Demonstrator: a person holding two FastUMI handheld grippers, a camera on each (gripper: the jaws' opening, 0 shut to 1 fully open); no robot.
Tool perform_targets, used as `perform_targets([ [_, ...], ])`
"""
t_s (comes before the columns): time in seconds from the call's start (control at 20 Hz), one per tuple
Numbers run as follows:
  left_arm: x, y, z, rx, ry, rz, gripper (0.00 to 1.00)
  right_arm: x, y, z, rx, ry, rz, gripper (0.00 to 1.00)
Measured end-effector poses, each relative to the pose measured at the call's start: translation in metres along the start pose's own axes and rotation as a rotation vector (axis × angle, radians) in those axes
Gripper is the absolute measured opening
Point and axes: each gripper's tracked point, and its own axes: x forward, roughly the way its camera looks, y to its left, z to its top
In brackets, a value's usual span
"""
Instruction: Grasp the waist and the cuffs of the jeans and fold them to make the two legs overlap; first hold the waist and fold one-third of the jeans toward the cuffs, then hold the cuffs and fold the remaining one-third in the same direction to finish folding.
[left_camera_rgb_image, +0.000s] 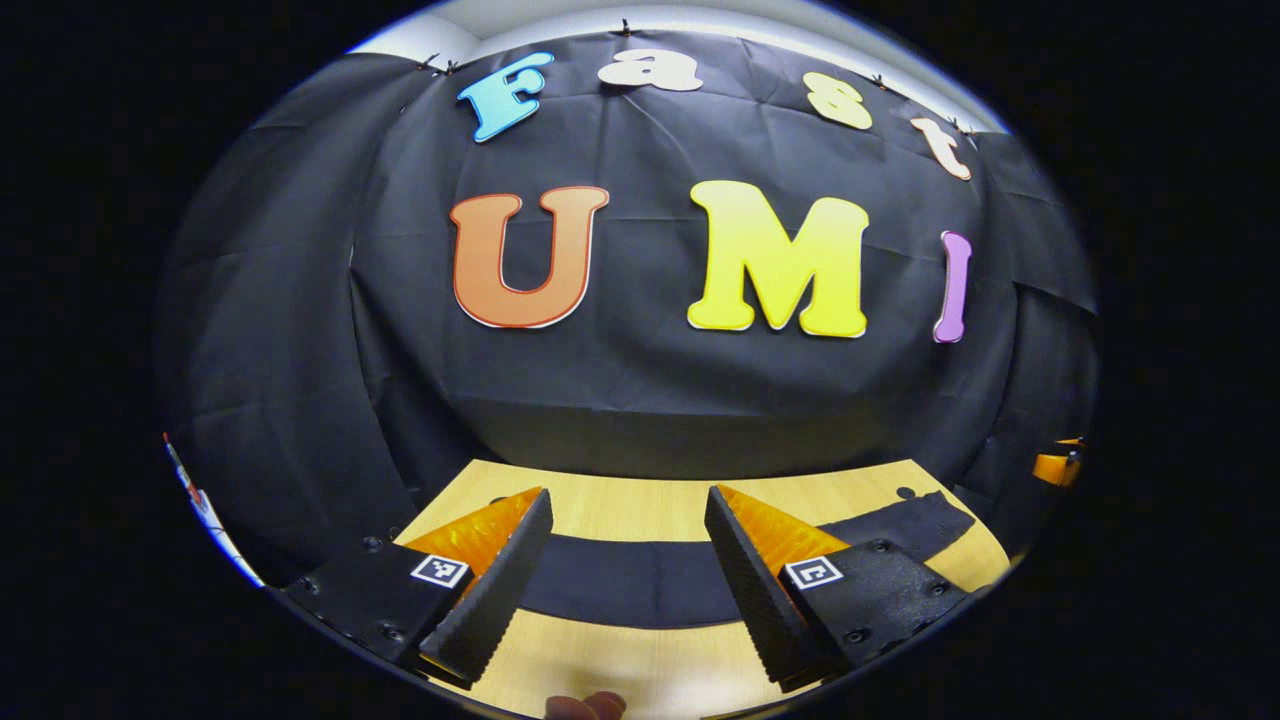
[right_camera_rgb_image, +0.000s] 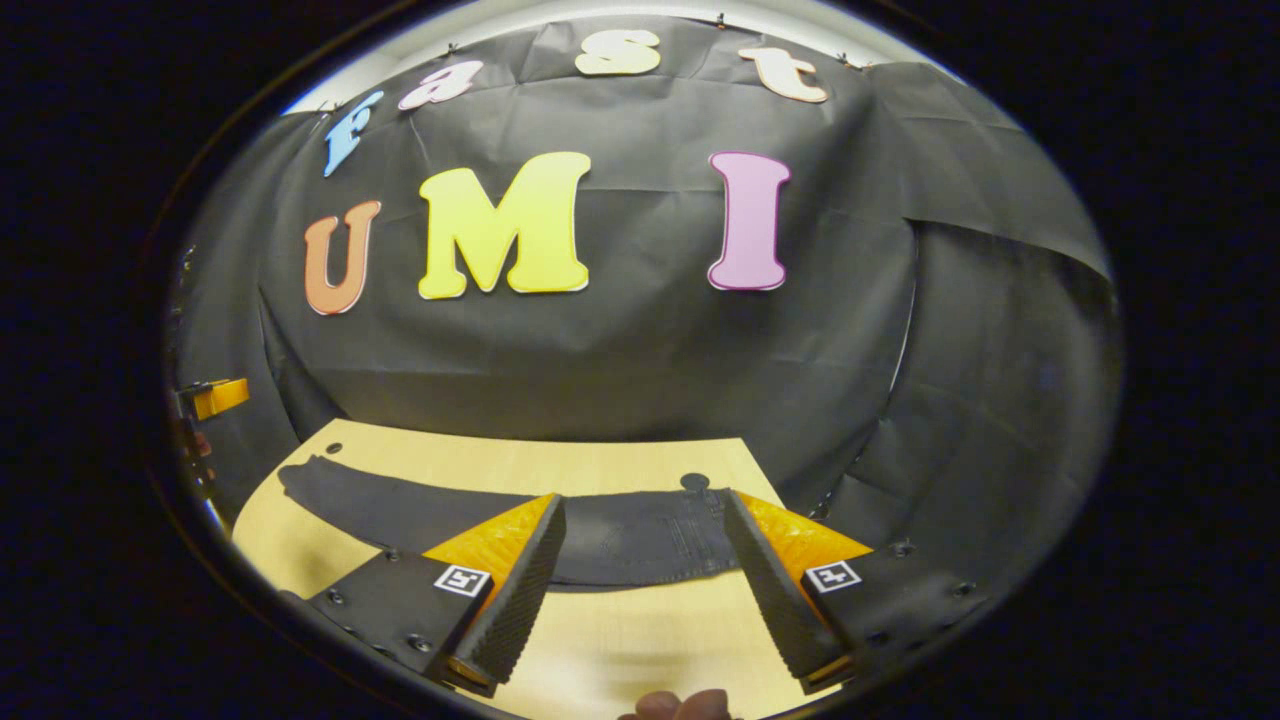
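Dark jeans (right_camera_rgb_image: 450, 520) lie flat in a long band across the light wooden table (right_camera_rgb_image: 620, 640). Their wider, stitched waist end (right_camera_rgb_image: 680, 540) is just beyond my right gripper (right_camera_rgb_image: 644, 497), which hovers open with nothing between its fingers. The narrow cuff end (right_camera_rgb_image: 300, 478) reaches to the far left of the right gripper view. In the left gripper view the legs of the jeans (left_camera_rgb_image: 630, 585) pass beyond my left gripper (left_camera_rgb_image: 628, 495), also open and empty. The waist end (left_camera_rgb_image: 925, 520) lies off to its right. Neither gripper touches the cloth.
A small dark round spot (right_camera_rgb_image: 693, 482) sits on the table by the waist. The black cloth wall stands close behind the table's far edge. An orange part of the other gripper (left_camera_rgb_image: 1058, 466) shows at the right edge. A person's fingertip (left_camera_rgb_image: 587, 705) shows at the bottom.
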Motion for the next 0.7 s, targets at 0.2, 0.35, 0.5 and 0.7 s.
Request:
perform_targets([
  [0.2, -0.010, -0.024, -0.006, -0.003, -0.007, -0.013, 0.99, 0.003, -0.019, -0.024, 0.044, 0.042, -0.025, 0.93],
  [0.35, -0.008, -0.034, -0.011, 0.000, 0.021, -0.020, 0.99, 0.029, -0.048, -0.041, 0.101, 0.072, -0.042, 0.93],
  [0.5, -0.009, -0.043, -0.010, -0.008, 0.038, -0.002, 0.99, 0.065, -0.075, -0.060, 0.174, 0.102, -0.060, 0.93],
  [0.7, -0.015, -0.049, -0.005, 0.023, 0.038, 0.037, 0.98, 0.117, -0.109, -0.095, 0.278, 0.148, -0.086, 0.98],
])
